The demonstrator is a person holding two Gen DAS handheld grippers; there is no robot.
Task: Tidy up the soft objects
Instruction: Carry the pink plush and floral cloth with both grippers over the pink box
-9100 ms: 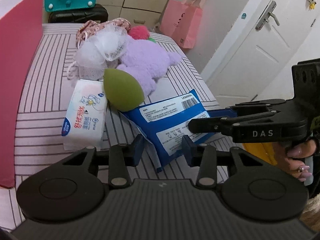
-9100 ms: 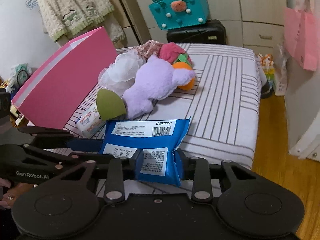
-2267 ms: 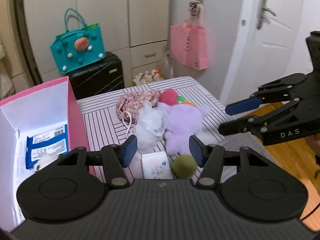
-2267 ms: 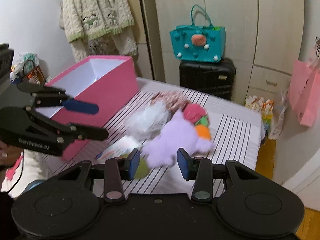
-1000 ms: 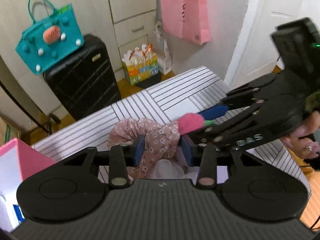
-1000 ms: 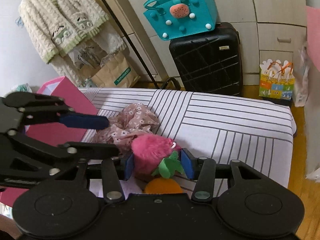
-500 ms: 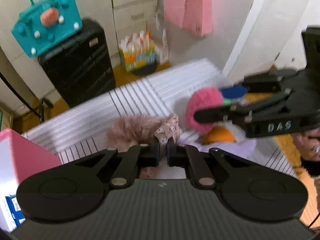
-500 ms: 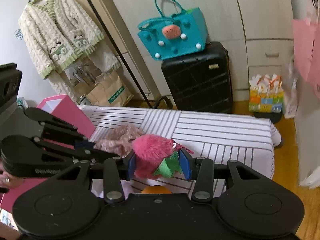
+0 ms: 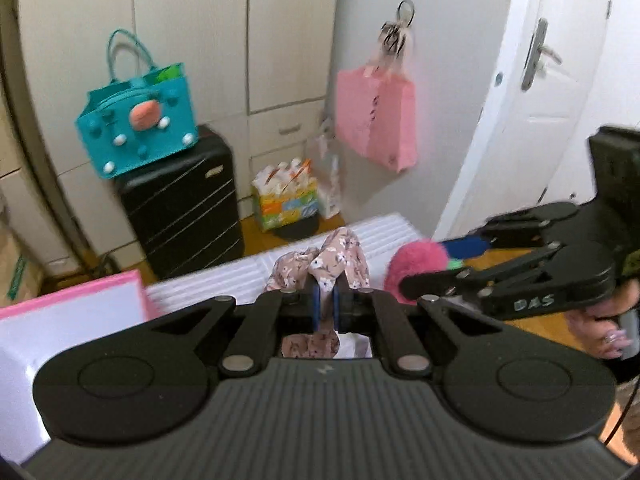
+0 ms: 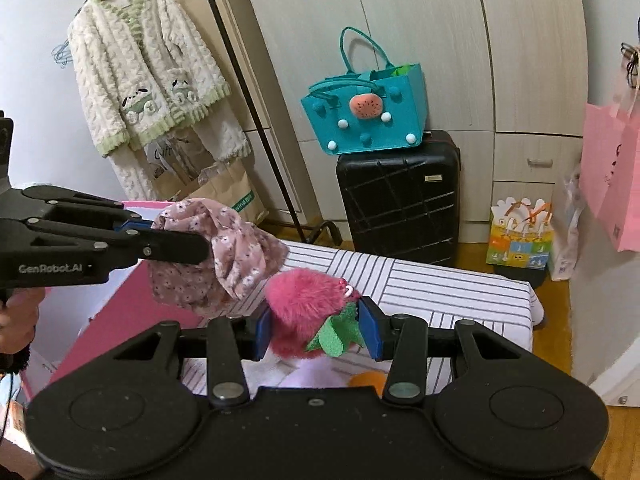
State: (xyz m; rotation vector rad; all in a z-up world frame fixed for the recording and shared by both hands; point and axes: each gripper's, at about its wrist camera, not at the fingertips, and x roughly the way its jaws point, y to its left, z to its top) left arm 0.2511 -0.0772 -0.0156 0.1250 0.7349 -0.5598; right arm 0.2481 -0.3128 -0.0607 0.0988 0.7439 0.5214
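The left tongs [image 9: 325, 307] are pressed together on a fold of the pink floral cloth [image 9: 326, 258], which bunches above the blue pads and hangs beneath them, clear of the striped worktop [image 10: 432, 284]. From the right wrist view the same cloth [image 10: 224, 256] droops from the tip of the left tongs [image 10: 160, 236], above the near edge of the pink box [image 10: 120, 316] at the left.

The right tongs [image 10: 316, 330] are partly spread and pinch a fluffy pink plush toy [image 10: 304, 304] with a green felt leaf; both blue pads press its sides, and it is held above the worktop. In the left wrist view the toy [image 9: 416, 264] sits at the tip of the right tongs [image 9: 444, 264], just right of the cloth, with a hand [image 9: 608, 320] gripping the handle.

An orange plush piece [image 10: 368, 380] lies on the worktop below the right tongs.

On the far side, a teal felt bag [image 10: 364, 116] stands on a black suitcase [image 10: 400, 196].
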